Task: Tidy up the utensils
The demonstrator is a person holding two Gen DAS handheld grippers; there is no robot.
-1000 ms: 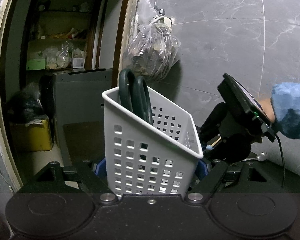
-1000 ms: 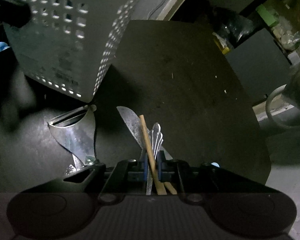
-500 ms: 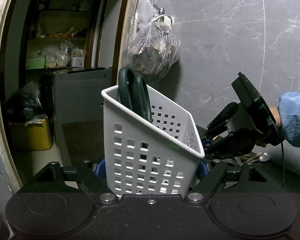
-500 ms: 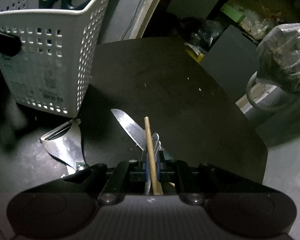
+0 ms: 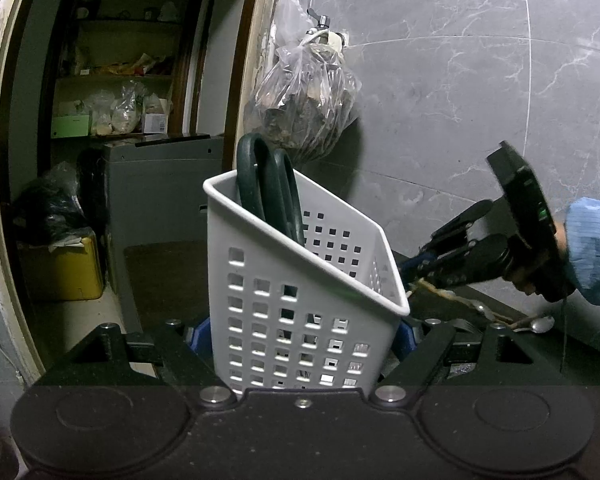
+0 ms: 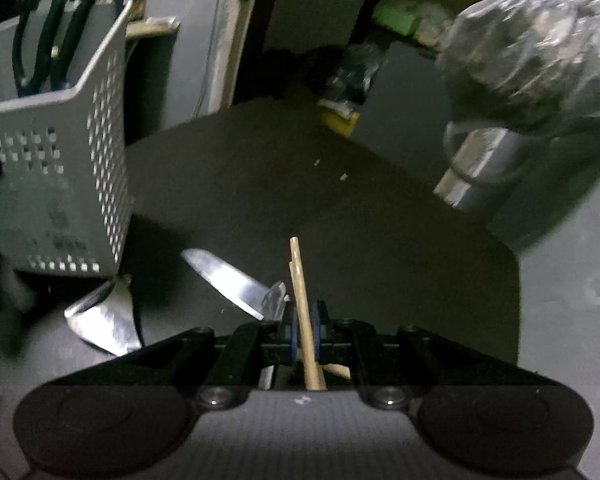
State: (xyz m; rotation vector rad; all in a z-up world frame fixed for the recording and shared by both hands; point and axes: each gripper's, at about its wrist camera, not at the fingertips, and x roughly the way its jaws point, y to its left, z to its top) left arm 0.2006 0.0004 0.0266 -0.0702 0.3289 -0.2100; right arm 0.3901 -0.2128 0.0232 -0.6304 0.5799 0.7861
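Wooden chopsticks (image 6: 302, 300) are being pinched between the nearly closed blue pads of the right claw (image 6: 305, 322), while the white perforated basket (image 5: 300, 300), tilted and holding dark-handled scissors (image 5: 270, 192), is being gripped by the left claw (image 5: 300, 340). A knife blade (image 6: 224, 280) is lying on the dark counter (image 6: 340, 220) near the basket, beside a grey marbled wall (image 5: 480, 100). The right claw is being held angled downward by a blue-sleeved arm (image 5: 592, 252).
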